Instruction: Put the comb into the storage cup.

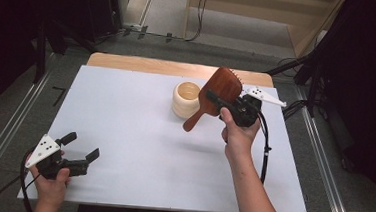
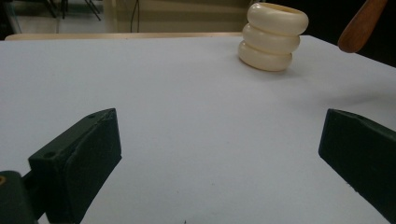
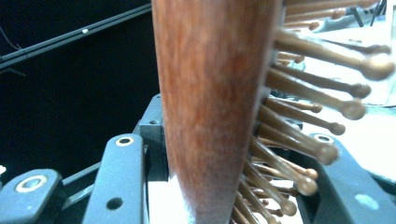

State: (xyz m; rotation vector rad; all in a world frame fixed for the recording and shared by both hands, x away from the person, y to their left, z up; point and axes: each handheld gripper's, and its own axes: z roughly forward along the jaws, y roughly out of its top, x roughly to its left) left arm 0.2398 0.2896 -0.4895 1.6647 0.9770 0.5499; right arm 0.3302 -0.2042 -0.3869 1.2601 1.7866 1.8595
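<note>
Recording lab: black frame stands (image 1: 45,41), floor cables (image 1: 181,35), white table (image 1: 124,131).

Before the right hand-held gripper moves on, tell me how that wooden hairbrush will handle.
The wooden hairbrush looks rigid: its handle juts out unsupported without sagging. Gripped at the head by the right hand-held gripper, the long handle may lever it loose. The polished back could be slippery, and the thin pins may bend under pressure.

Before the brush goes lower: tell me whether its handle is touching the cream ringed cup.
Apart. In the left gripper view, the wooden hairbrush handle tip hangs to the side of the cream ringed cup with dark background between them. The right gripper holds the brush head.
</note>
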